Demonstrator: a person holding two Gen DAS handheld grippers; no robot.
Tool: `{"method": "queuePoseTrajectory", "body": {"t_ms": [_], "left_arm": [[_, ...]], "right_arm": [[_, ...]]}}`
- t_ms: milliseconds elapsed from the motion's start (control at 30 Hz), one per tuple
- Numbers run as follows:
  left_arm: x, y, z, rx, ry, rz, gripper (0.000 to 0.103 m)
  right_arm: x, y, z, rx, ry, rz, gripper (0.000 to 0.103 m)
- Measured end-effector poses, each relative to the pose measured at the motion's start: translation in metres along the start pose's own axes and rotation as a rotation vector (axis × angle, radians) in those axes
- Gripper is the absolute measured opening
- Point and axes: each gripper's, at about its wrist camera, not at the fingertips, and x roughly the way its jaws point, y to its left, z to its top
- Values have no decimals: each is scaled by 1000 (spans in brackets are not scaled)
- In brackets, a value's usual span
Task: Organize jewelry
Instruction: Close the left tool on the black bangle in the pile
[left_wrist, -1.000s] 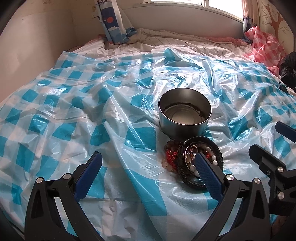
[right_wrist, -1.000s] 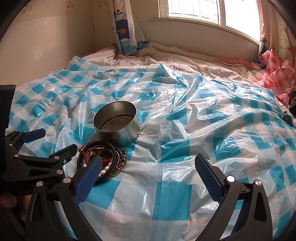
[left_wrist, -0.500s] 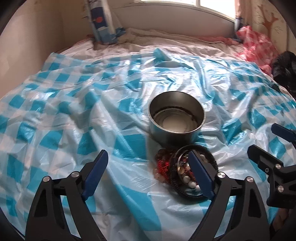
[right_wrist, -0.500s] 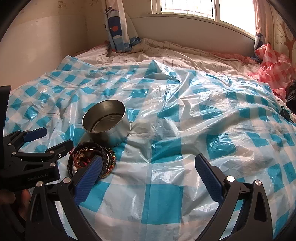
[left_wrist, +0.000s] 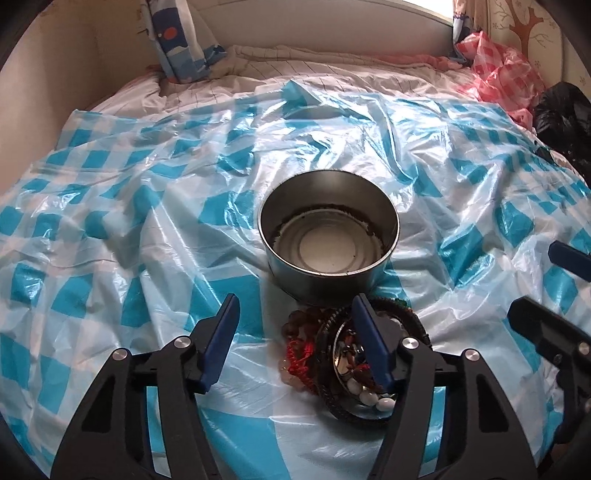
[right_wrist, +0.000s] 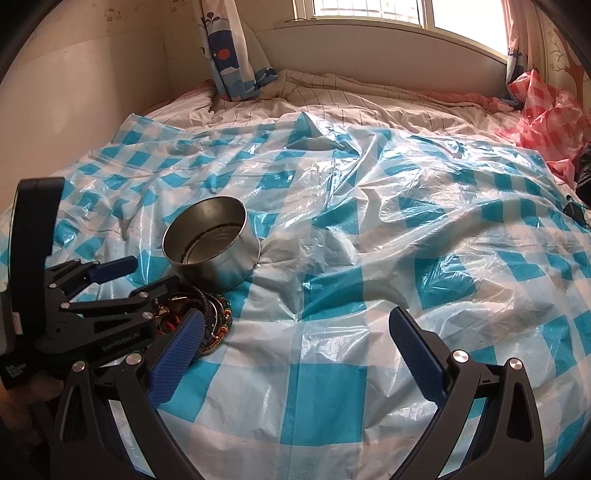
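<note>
A round empty metal tin (left_wrist: 328, 236) stands on the blue-and-white checked plastic sheet (left_wrist: 147, 229) over the bed. In front of it lies a pile of bracelets (left_wrist: 332, 354): black rings, red cord, white beads. My left gripper (left_wrist: 295, 321) is open, low over the pile, its right finger (left_wrist: 369, 343) above the bracelets. In the right wrist view the tin (right_wrist: 212, 242) and the pile (right_wrist: 210, 314) are at the left, with the left gripper (right_wrist: 144, 273) over them. My right gripper (right_wrist: 295, 332) is open and empty, to the right of the pile.
A cream wall (right_wrist: 74, 92) runs along the left. A blue patterned curtain (right_wrist: 229, 48) hangs at the back. A pink checked bag (right_wrist: 546, 107) and a black bag (left_wrist: 565, 118) lie at the far right. A striped bedsheet (right_wrist: 369, 96) shows beyond the plastic.
My left gripper has moved forward and down toward the bracelets and the tin, and its jaws have narrowed. My right gripper has shifted slightly; the tin and pile have not moved.
</note>
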Motion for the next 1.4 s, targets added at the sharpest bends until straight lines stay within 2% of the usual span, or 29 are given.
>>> {"method": "queuePoseTrajectory", "body": {"t_ms": [67, 200, 267, 333, 500, 700, 767, 833, 867, 967, 1067, 1200, 1400], "left_arm": [[1, -1, -1, 1, 7, -13, 48], [1, -4, -2, 4, 13, -67, 13], [-3, -4, -4, 7, 9, -55, 6], [-7, 3, -5, -21, 9, -74, 0], [-17, 22, -8, -104, 1, -135, 0], [-9, 19, -4, -108, 9, -146, 1], [-4, 17, -2, -104, 19, -150, 6], [1, 13, -2, -101, 33, -157, 18], [3, 11, -2, -97, 33, -156, 19], [6, 9, -4, -89, 52, -161, 19], [3, 9, -5, -74, 63, -163, 9], [-11, 13, -10, -79, 48, -175, 7], [-39, 42, -16, -180, -11, -239, 7]], "right_arm": [[0, -1, 0, 5, 2, 4, 96], [0, -1, 0, 3, 4, 0, 96], [0, -1, 0, 5, 3, 4, 96], [0, -1, 0, -1, 9, -4, 96], [3, 2, 0, -34, 29, -32, 96], [4, 2, -1, -36, 32, -33, 96], [4, 3, -1, -36, 32, -33, 96], [4, 3, -2, -39, 36, -31, 96], [5, 4, -3, -41, 35, -31, 96], [6, 5, -4, -45, 34, -28, 96], [6, 4, -3, -40, 37, -28, 96], [6, 4, -3, -38, 41, -30, 96], [7, 4, -4, -50, 46, -31, 96]]}}
